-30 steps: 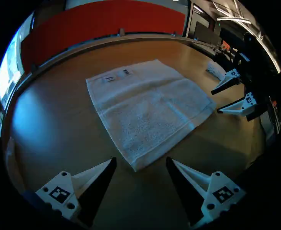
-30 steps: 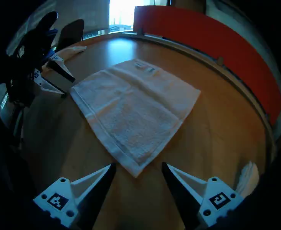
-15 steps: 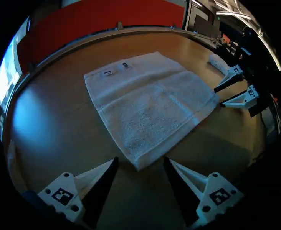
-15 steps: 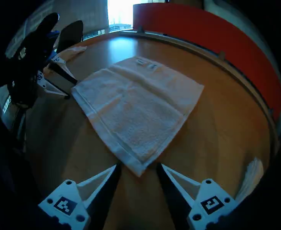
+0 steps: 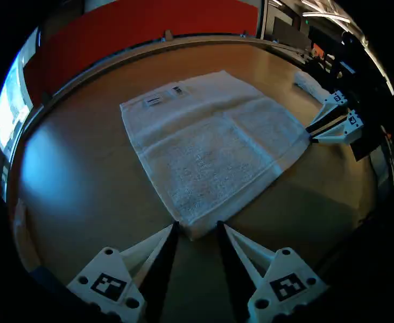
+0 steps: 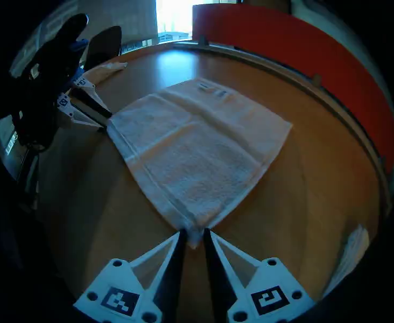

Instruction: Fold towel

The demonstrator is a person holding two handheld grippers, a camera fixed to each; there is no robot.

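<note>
narrower now, both jaws: right gripper (image 6: 194, 232) pinching nubby towel (image 6: 197, 145) corner, left gripper (image 5: 197, 226) slightly spread

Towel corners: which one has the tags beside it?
The free corner of the towel diagonally opposite the one at the right gripper; two small tags lie beside it, none by the others.

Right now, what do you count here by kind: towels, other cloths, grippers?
white towel, spread flat: 1
other white cloths: 2
grippers, left gripper and right gripper: 2
Total: 5
</note>
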